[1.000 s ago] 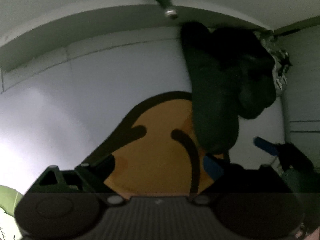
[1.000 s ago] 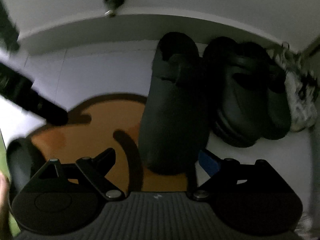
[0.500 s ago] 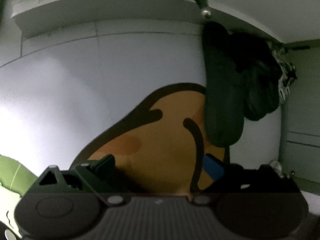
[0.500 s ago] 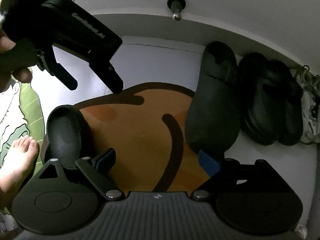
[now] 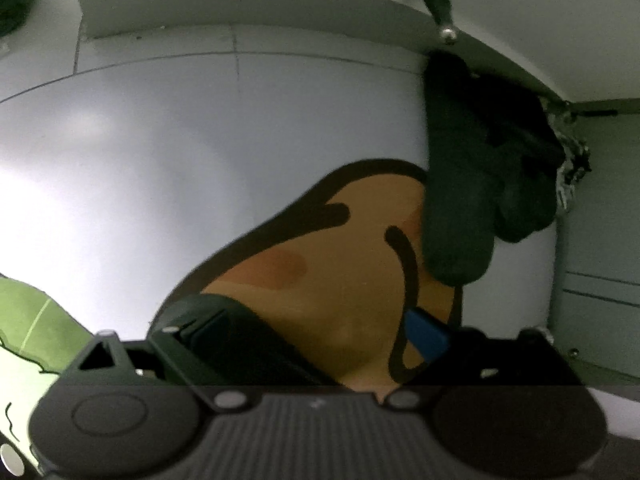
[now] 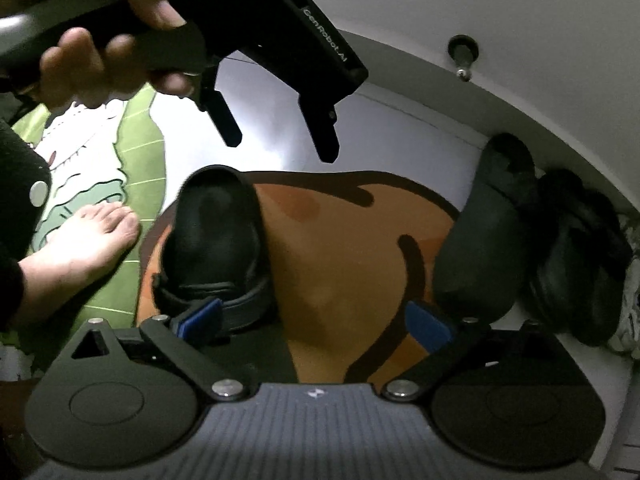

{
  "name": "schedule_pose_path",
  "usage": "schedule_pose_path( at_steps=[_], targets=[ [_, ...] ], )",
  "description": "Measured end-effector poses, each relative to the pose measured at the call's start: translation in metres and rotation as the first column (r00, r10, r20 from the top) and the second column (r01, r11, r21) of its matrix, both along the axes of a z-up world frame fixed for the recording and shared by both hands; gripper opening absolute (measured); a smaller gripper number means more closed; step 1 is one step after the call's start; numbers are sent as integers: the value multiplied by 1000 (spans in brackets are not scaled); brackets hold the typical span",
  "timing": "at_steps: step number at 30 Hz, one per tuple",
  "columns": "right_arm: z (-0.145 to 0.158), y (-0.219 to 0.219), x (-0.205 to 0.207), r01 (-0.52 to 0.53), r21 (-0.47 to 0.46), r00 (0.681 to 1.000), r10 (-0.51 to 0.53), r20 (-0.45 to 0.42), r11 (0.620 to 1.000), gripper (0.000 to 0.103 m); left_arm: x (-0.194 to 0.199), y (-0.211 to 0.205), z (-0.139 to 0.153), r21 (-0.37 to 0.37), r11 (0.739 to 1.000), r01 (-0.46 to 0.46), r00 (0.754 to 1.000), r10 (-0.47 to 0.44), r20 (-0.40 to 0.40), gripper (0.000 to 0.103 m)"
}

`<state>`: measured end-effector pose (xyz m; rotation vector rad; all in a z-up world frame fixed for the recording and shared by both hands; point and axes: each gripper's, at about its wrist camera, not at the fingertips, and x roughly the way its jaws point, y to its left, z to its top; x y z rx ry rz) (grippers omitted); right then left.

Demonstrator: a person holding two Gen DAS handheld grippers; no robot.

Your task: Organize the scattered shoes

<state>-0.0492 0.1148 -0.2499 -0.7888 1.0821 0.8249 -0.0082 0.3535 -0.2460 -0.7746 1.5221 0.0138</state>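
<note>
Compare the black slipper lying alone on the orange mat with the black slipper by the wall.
The lone slipper lies wholly on the orange mat, apart from other shoes. The wall slipper only overlaps the mat's edge and sits beside the black pair along the baseboard. Both are black and ungripped.

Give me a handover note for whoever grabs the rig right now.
Left gripper: open, empty, hovering over the floor beyond the loose black slipper.
Right gripper: jaws opening, nothing between them.
Loose slipper lies on the orange mat, left side.
Done: one black slipper set by the wall next to the dark pair.
Left: pick up the loose slipper and line it up there.
</note>
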Motion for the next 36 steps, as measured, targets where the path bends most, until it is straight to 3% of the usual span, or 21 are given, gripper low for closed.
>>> schedule_pose_path(
  at_steps=[10, 17, 25, 30, 36],
  targets=[
    [-27, 21, -27, -144, -39, 980, 137, -147, 989, 103, -1, 35, -4, -30, 998, -52, 998, 53, 44, 89],
    [-46, 24, -27, -131, -101, 982, 115, -150, 986, 103, 2, 49, 2, 6, 1000, -3, 992, 2, 123, 88],
    [-69, 31, -26, -123, -62, 972, 108, -210, 990, 103, -3, 45, -8, 23, 1000, 7, 997, -9, 73, 88],
    [-84, 36, -22, -100, -64, 979, 86, -183, 993, 103, -2, 44, -8, 35, 999, -7, 998, 5, 64, 88],
    [-99, 38, -25, -77, -59, 969, 61, -241, 995, 103, 0, 40, -13, 31, 999, -31, 998, 29, 59, 88]
  ],
)
